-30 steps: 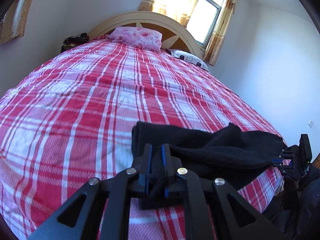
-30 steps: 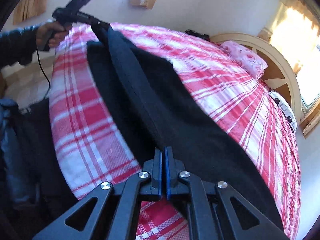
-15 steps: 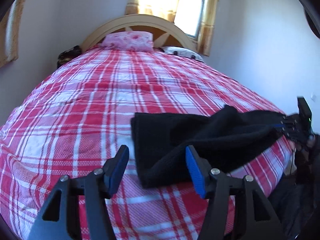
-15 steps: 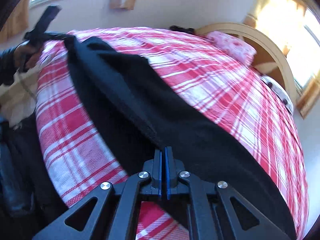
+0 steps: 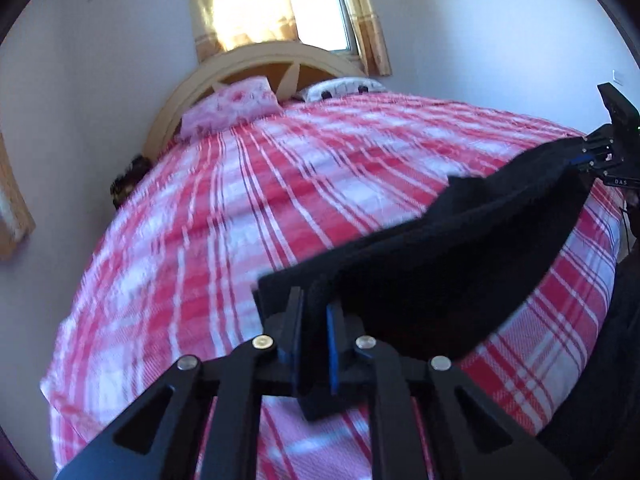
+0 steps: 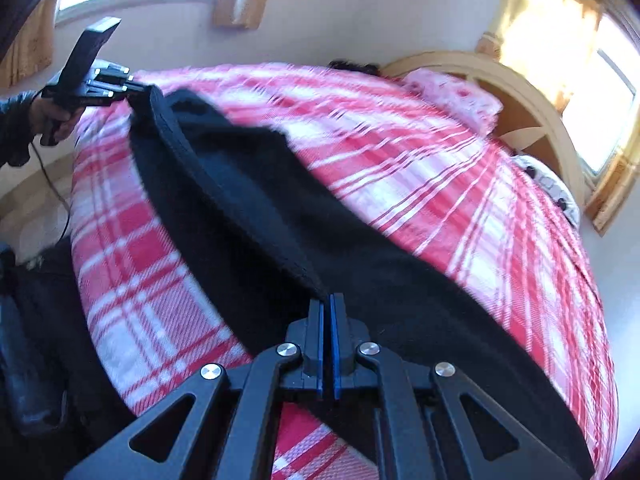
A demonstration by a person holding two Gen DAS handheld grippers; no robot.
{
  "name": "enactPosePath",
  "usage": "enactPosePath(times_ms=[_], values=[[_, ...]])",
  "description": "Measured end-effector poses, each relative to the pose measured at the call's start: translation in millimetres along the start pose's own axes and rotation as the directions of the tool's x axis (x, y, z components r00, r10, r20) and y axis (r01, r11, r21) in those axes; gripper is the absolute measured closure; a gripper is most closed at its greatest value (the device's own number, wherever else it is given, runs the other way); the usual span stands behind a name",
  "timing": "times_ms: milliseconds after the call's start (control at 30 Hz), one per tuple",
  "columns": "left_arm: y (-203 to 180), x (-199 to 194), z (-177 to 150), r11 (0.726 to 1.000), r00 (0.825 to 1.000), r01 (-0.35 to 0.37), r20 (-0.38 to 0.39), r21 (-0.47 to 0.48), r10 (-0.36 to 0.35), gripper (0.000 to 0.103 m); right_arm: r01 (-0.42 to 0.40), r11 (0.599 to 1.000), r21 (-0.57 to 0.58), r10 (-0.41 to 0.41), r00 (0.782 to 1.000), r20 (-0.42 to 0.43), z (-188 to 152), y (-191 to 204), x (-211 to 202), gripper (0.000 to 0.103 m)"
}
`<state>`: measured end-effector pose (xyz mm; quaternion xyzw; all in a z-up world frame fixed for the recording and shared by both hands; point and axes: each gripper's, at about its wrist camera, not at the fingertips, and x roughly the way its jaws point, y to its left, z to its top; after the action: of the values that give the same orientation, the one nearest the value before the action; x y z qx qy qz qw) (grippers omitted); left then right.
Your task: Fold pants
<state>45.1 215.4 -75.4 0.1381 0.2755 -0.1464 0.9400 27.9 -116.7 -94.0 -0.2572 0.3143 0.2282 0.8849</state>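
Note:
Black pants (image 5: 440, 272) stretch across the near end of a bed with a red and white plaid cover (image 5: 280, 200). My left gripper (image 5: 314, 312) is shut on one end of the pants, with black cloth between its blue pads. My right gripper (image 6: 326, 308) is shut on the other end, and the pants (image 6: 240, 208) run from it up to the left gripper (image 6: 136, 94) at the upper left. The right gripper also shows at the right edge of the left wrist view (image 5: 576, 162). The top edge of the pants is lifted off the cover between the two grippers.
A pink pillow (image 5: 232, 108) and a white pillow (image 5: 344, 88) lie against the arched wooden headboard (image 5: 256, 60). A window with yellow curtains (image 5: 312, 4) is behind it. Dark objects (image 6: 32, 340) sit on the floor beside the bed's near edge.
My left gripper was shut on the pants, opened half a second ago, and has shut on their end again. The pants have lifted off the cover. The right gripper stayed shut on them.

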Motion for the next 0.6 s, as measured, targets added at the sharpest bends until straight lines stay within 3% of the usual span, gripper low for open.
enactPosePath(times_ms=[100,200,333,433,533,600], values=[[7,-12,16,0.999,0.994,-0.035,0.101,0.029,0.032,0.091,0.045,0.998,0.045,-0.049,0.996,0.074,7,-9,-15,0.1],[5,-3,5,0.996,0.997,-0.042,0.069,0.083,0.037,0.091,0.057,0.997,0.043,-0.061,0.993,0.099,5,-7,-18,0.1],[1,4,-28,0.998,1.0,0.012,-0.02,0.06,-0.011,0.09,-0.06,0.997,-0.044,0.06,0.998,-0.007,-18,16,0,0.1],[-8,5,-41,0.998,0.999,-0.004,-0.04,0.068,0.006,0.089,-0.103,0.988,-0.119,0.088,0.989,-0.12,-35,33,18,0.099],[-9,7,-41,0.998,0.999,-0.014,-0.032,0.056,0.016,0.088,-0.125,0.985,-0.121,0.11,0.986,-0.125,-29,28,19,0.099],[-6,8,-37,0.999,1.0,-0.007,-0.026,0.048,0.008,0.087,-0.176,0.982,-0.07,0.168,0.979,-0.112,-17,15,14,0.098]])
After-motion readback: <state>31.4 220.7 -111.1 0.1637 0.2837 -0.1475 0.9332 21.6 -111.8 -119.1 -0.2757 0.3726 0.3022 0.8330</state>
